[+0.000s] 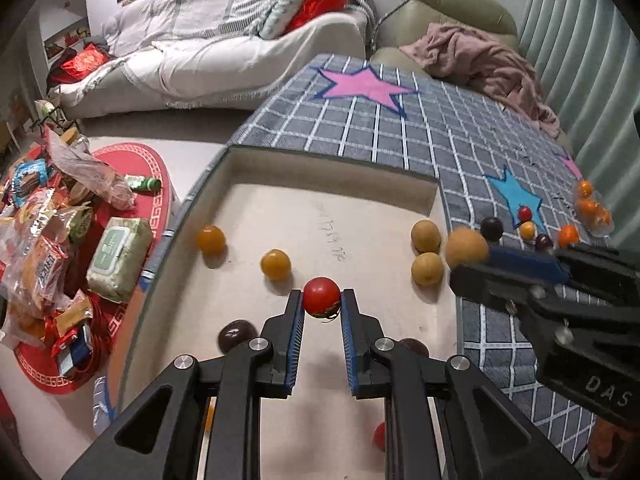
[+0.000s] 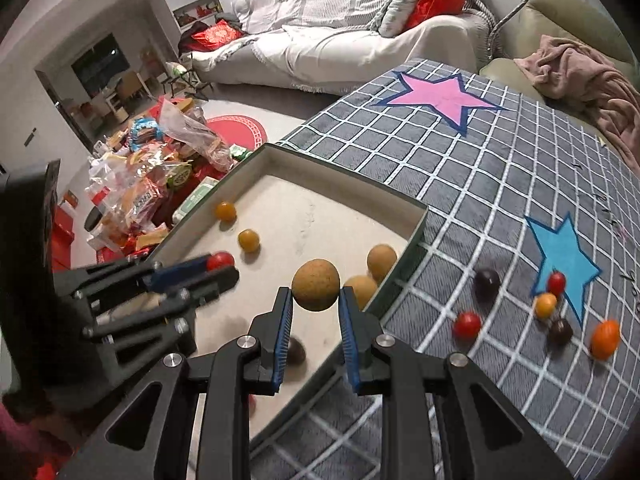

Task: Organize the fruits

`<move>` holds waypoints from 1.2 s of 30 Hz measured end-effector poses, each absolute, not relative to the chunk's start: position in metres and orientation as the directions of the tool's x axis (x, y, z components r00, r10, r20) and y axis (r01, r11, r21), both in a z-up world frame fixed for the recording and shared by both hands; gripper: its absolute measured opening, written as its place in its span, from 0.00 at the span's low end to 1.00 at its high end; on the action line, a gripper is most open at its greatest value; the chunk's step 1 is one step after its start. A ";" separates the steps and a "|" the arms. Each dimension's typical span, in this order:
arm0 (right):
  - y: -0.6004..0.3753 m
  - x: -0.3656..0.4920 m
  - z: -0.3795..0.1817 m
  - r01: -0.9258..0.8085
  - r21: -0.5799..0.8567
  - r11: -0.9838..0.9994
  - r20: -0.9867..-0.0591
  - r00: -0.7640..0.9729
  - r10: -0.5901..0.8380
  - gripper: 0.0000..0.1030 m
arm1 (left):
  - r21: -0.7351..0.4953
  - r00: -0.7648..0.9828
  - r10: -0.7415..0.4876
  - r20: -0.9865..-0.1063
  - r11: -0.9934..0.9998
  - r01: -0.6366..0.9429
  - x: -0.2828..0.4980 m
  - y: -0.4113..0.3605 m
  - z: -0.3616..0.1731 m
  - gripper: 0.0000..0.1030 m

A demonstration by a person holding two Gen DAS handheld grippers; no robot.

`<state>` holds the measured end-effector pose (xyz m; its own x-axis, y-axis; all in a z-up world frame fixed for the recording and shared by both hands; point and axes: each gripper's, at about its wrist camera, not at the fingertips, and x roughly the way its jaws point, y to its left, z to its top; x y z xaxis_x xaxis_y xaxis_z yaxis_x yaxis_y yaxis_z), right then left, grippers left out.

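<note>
My left gripper (image 1: 321,303) is shut on a small red fruit (image 1: 321,297) and holds it over the shallow beige tray (image 1: 332,168). My right gripper (image 2: 315,300) is shut on a round tan fruit (image 2: 316,285) above the tray's right side (image 2: 416,232); it shows in the left wrist view (image 1: 466,249) too. In the tray lie two orange fruits (image 1: 211,239) (image 1: 275,264), two tan fruits (image 1: 426,236) (image 1: 427,269) and dark plums (image 1: 234,334). On the checked cloth (image 2: 460,184) lie red (image 2: 466,325), dark (image 2: 487,282), yellow (image 2: 545,305) and orange (image 2: 605,339) fruits.
Left of the table, a red round mat (image 1: 136,168) holds snack bags (image 1: 44,248) and a wipes pack (image 1: 119,258). A white sofa (image 1: 224,48) and a pink blanket (image 1: 492,64) lie behind. More orange fruits (image 1: 591,206) sit in a clear bag at the cloth's right.
</note>
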<state>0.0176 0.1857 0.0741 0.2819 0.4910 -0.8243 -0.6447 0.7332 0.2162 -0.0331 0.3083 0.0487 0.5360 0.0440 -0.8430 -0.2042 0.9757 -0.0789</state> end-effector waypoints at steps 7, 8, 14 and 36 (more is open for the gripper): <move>0.207 0.046 0.055 -0.651 0.234 0.722 -0.844 0.232 0.484 0.25 | -0.050 0.473 0.053 -0.880 0.978 -0.203 -0.019 0.304 0.027 0.19; 0.210 0.047 0.053 -0.654 0.236 0.719 -0.847 0.225 0.482 0.25 | -0.049 0.469 0.054 -0.882 0.978 -0.203 -0.018 0.304 0.025 0.19; 0.226 0.049 0.036 -0.678 0.219 0.701 -0.871 0.188 0.454 0.25 | -0.033 0.452 0.063 -0.890 0.979 -0.201 -0.016 0.301 0.016 0.19; 0.205 0.030 0.067 -0.654 0.249 0.714 -0.836 0.227 0.500 0.83 | -0.006 0.505 0.109 -0.856 0.976 -0.220 -0.044 0.299 0.032 0.75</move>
